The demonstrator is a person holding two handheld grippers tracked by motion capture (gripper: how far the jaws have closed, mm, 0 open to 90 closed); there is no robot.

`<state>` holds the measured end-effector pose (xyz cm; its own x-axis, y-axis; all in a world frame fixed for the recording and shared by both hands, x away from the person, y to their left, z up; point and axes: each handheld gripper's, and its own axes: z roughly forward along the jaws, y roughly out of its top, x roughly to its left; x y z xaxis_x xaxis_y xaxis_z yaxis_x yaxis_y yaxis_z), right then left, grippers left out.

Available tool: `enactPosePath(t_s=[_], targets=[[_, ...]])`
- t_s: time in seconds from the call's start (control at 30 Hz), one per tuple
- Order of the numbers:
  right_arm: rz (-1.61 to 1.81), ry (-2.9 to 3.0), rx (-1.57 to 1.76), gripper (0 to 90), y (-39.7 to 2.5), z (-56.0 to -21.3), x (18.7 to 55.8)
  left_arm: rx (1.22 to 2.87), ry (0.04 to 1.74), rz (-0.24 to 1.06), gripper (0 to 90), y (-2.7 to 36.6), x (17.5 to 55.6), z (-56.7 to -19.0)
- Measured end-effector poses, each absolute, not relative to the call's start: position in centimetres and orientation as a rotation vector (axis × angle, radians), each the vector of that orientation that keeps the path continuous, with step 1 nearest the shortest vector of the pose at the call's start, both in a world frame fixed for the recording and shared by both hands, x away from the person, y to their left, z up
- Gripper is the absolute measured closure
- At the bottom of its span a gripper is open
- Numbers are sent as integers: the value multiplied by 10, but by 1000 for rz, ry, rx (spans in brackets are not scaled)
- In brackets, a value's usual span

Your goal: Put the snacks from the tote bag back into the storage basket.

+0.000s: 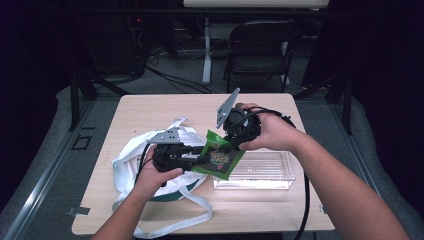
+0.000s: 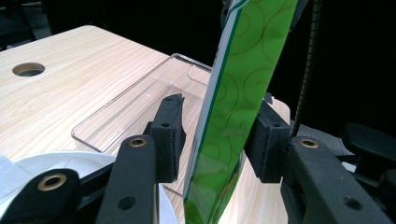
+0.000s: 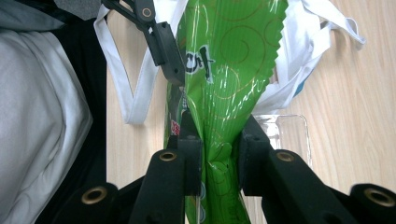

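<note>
Left tongs (image 2: 217, 140) straddle green packet (image 2: 233, 107); packet upright, edge-on between jaws. Right jaw touching packet, left jaw standing apart with gap. Clear tray (image 2: 135, 100) behind on tabletop (image 2: 70, 79). Round hole (image 2: 29, 69) in tabletop far left. White bag (image 2: 42, 163) at lower left.

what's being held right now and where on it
The right gripper is shut on the crimped end of the glossy green snack packet. The left gripper is open around the packet's edge, one pad clear of it.

Open table (image 1: 150, 107) beyond white bag (image 1: 131, 150)
</note>
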<state>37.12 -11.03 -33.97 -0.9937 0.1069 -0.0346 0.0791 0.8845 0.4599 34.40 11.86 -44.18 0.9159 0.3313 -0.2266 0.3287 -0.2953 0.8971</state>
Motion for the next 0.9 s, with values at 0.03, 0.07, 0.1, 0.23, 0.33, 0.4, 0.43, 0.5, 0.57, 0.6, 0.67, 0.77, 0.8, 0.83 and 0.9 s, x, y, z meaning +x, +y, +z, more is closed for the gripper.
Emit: enactPosePath(t_s=[0.03,0.07,0.1,0.23,0.33,0.4,0.43,0.5,0.57,0.6,0.67,0.77,0.8,0.83,0.9], targets=[[709,2993,154,751,-111,-338,371,1898,494,4,583,119,344,-442],[703,2988,150,751,-111,-338,371,1893,496,3,581,119,344,-443],[689,2988,143,751,-111,-337,371,1893,499,6,574,120,344,-443],[680,2982,151,751,-113,-335,372,1878,513,3,561,123,345,-443],[654,2978,156,750,-113,-334,372,1887,514,5,556,125,345,-444],[627,2977,153,750,-114,-333,372,1883,523,8,550,129,345,-444],[618,2975,154,750,-114,-333,372,1885,524,10,548,130,345,-443],[605,2976,159,750,-114,-333,372,1870,530,0,539,132,344,-444],[578,2973,155,750,-114,-333,372,1870,541,2,536,136,344,-445],[571,2973,156,750,-115,-333,373,1870,541,2,535,136,344,-445],[568,2973,164,750,-115,-334,372,1865,552,6,534,140,344,-447],[542,2964,170,750,-118,-333,374,1860,583,7,539,149,344,-451],[522,2959,163,750,-118,-332,374,1860,583,7,547,149,344,-451],[517,2952,163,750,-120,-332,375,1861,609,11,553,154,344,-453],[498,2943,157,750,-122,-331,376,1864,617,12,560,156,344,-454]])
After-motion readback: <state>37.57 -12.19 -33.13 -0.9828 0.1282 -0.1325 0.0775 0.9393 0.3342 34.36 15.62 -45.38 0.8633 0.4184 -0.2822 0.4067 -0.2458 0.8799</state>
